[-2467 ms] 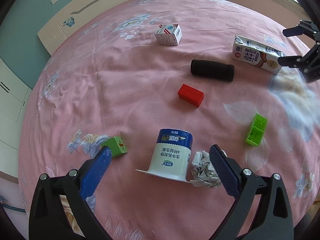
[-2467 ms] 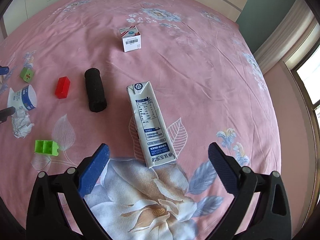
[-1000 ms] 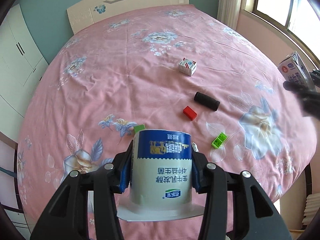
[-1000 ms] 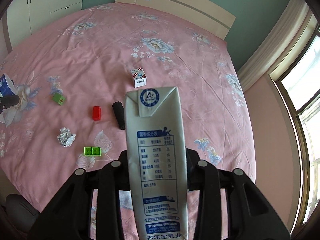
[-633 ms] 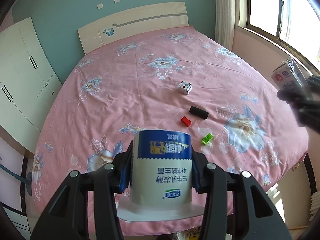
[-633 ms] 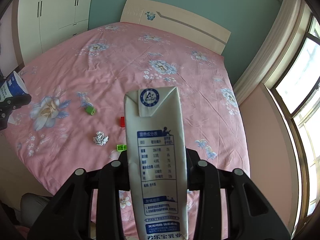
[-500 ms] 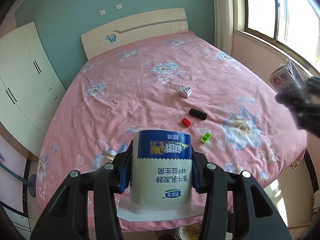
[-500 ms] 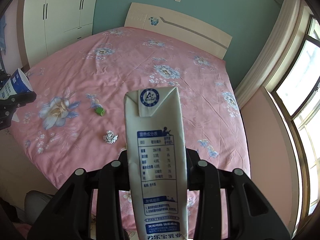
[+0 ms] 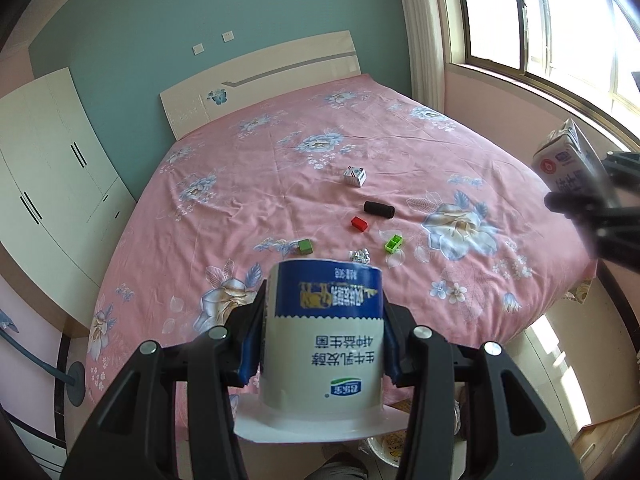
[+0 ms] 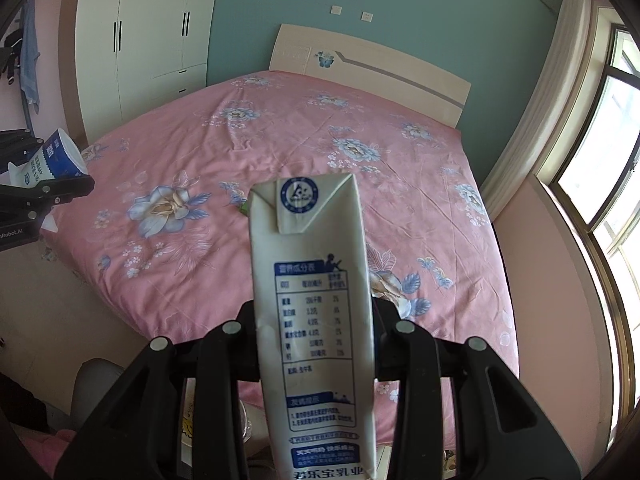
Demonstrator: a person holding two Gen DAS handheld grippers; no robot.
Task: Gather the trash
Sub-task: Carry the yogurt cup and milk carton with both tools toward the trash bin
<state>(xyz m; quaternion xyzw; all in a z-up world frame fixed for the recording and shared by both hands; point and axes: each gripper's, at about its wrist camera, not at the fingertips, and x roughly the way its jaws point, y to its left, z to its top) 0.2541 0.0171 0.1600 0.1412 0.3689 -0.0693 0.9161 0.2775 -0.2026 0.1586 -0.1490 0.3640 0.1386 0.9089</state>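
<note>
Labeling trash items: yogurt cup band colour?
Blue band on the white yogurt cup, clearest in the left wrist view.

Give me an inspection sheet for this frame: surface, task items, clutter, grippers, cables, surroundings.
Surface: bed with pink floral sheet, wrinkled.
Task items: yogurt cup held upside down in the left gripper; milk carton held in the right gripper; crumpled paper ball and small white box lie on the bed.
Clutter: black cylinder, red block, green cube, green double block, all apart on the sheet.
Grippers: both shut on their loads, raised off the bed.
Cables: grey cable at the left edge.
Surroundings: headboard, white wardrobe, window.
</note>
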